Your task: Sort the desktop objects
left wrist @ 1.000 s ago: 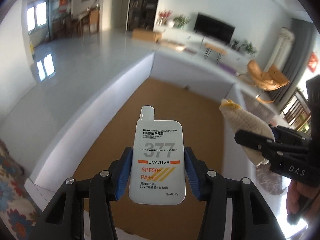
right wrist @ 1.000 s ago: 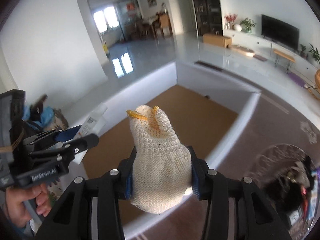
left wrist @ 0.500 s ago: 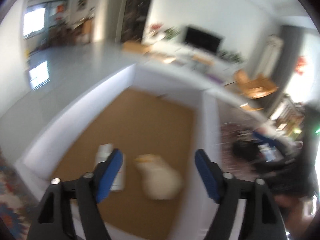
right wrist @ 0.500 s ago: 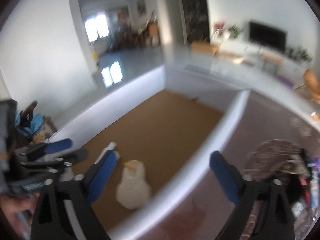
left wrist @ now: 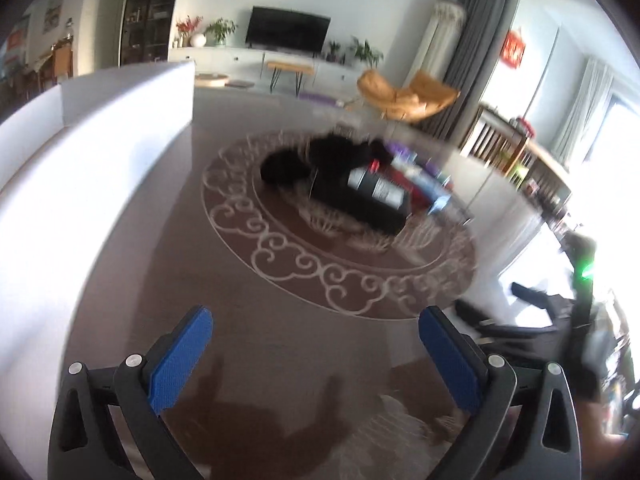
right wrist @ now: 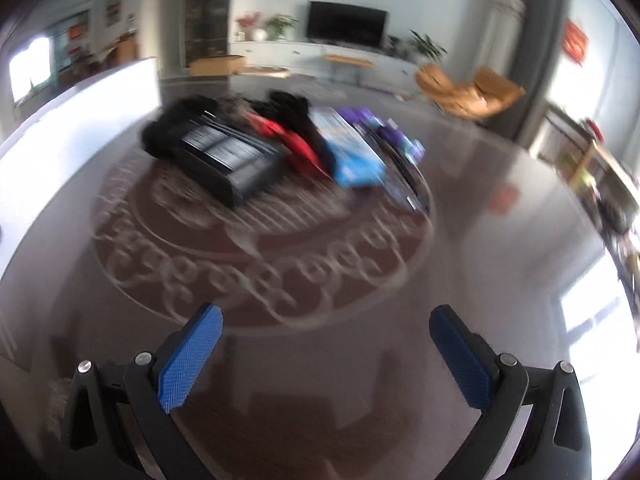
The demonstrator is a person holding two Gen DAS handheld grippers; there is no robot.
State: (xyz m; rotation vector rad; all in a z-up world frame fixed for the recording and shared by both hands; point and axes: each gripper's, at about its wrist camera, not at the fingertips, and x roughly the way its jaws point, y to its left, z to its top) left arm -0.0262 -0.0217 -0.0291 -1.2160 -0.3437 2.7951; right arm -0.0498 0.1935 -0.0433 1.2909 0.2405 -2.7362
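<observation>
A blurred heap of objects lies on the dark round table: a black box point(left wrist: 360, 204) with a dark labelled bottle point(left wrist: 374, 189) on it, a black fuzzy item point(left wrist: 316, 156), and red and blue items. In the right wrist view the black box point(right wrist: 224, 160), a red item point(right wrist: 298, 146) and a blue packet point(right wrist: 352, 156) show. My left gripper point(left wrist: 316, 354) is open and empty, well short of the heap. My right gripper point(right wrist: 326, 354) is open and empty too. The right gripper's body point(left wrist: 532, 320) shows at the left wrist view's right edge.
The white box wall point(left wrist: 80, 148) stands to the left of the table; it also shows in the right wrist view point(right wrist: 76, 120). The table has a pale swirl pattern point(left wrist: 340, 276). The living room with TV and orange chair lies behind.
Both grippers opened and dropped the sunscreen tube and the knitted glove into the white box. Both then swung right, away from the box, toward the heap on the table.
</observation>
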